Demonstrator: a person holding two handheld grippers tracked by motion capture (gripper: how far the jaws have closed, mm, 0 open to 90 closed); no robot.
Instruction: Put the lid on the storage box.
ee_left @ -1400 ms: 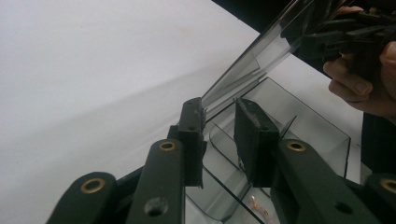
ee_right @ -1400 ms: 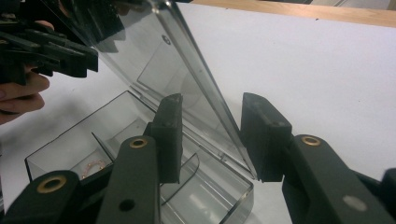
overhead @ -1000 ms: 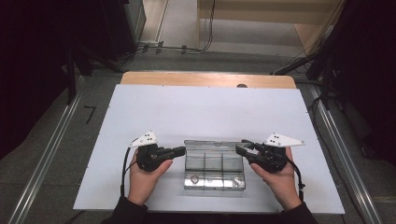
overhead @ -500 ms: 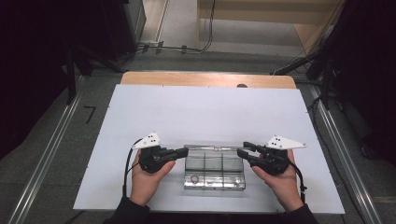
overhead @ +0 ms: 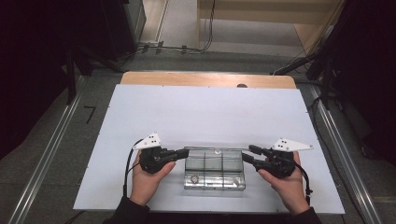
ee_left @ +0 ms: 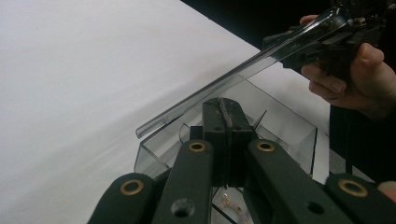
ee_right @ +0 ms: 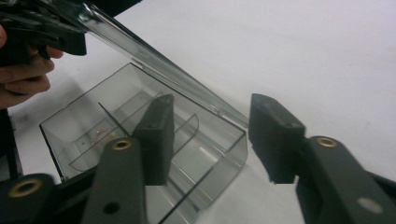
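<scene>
A clear plastic compartment box (overhead: 215, 169) lies on the white tabletop (overhead: 201, 112) near the front edge, between my two grippers. Its clear lid (ee_left: 243, 74) stands tilted up over the far side. My left gripper (overhead: 183, 152) is at the box's left end; in the left gripper view its jaws (ee_left: 223, 109) are shut on the thin box wall. My right gripper (overhead: 246, 154) is at the right end, open (ee_right: 210, 107), one jaw over the box's inside and the other outside the wall. A small gold trinket (ee_left: 231, 203) lies in a compartment.
The white tabletop stretches bare beyond the box to a wooden strip (overhead: 205, 79) at the far edge. Metal rails (overhead: 46, 154) run along both sides of the table. Cables (overhead: 177, 46) lie on the floor behind it.
Both hands have shifted only slightly at the box's ends. The box stays in the same place, and I see no clear change in either grip.
</scene>
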